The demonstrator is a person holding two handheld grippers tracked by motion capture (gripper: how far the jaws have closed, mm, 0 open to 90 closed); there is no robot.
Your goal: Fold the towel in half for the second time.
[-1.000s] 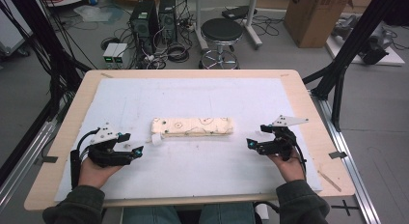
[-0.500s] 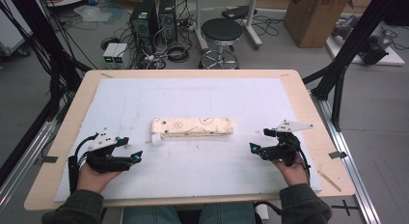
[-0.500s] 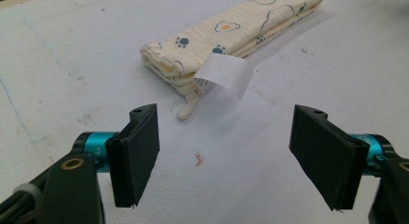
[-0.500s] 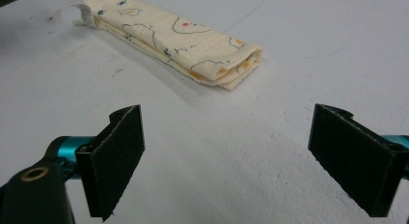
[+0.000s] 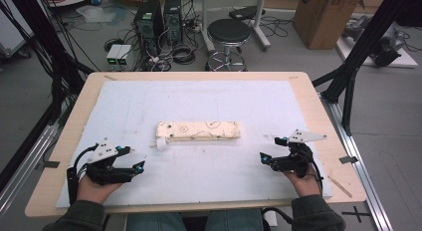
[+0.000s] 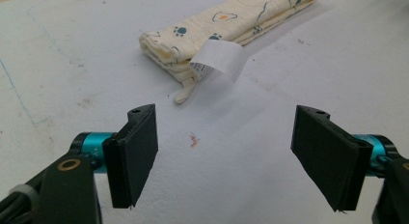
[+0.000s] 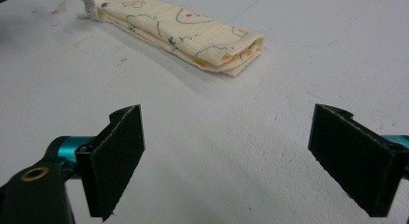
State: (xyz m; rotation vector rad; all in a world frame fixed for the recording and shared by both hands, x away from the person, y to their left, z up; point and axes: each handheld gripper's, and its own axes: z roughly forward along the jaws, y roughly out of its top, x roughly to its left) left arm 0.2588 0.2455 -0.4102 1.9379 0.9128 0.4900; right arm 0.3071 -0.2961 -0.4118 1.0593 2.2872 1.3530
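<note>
From the high view, the folded cloth lies mid-bench on the white mat, and both hands have drawn back toward the near edge since a second ago. The left gripper sits near the near-left corner, the right gripper toward the near-right, each well apart from the cloth. That reads as the fold finished and let go. No containers on the bench.

Left gripper view: fingers spread wide, having just opened further, nothing between them; the cloth's white tag sticks out ahead.

Right gripper view: fingers wide apart, empty, cloth beyond.
</note>
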